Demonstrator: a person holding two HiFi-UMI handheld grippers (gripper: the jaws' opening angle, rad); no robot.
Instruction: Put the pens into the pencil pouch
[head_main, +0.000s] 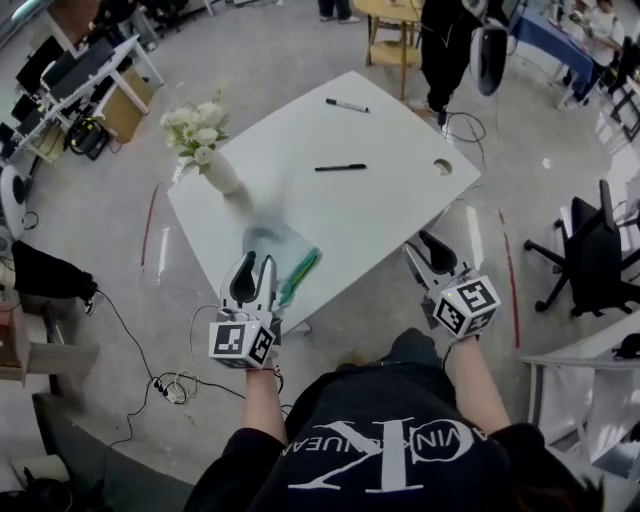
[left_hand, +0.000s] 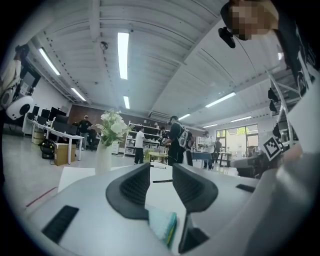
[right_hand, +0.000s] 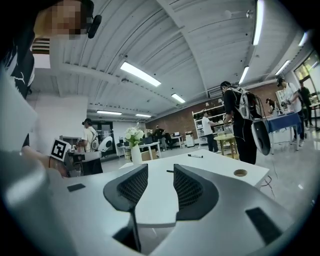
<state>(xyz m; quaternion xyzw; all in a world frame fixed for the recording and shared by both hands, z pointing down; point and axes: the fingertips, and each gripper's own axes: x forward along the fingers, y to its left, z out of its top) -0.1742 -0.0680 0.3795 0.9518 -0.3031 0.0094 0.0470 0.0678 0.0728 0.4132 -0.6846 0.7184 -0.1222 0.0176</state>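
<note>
One black pen (head_main: 341, 167) lies mid-way across the white table (head_main: 390, 215) and a second pen (head_main: 347, 105) sits near the far edge, both well apart from the teal pencil pouch (head_main: 290, 255) at the near edge. The left gripper (head_main: 256, 266) hovers right beside the pouch, jaws apart and empty. The right gripper (head_main: 422, 248), off the table's near corner, is spread too, with nothing between its jaws.

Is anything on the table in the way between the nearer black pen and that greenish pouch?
Nothing visible. Only bare table lies between the nearer pen and the pouch; the flower vase stands off to one side, clear of that path.
</note>
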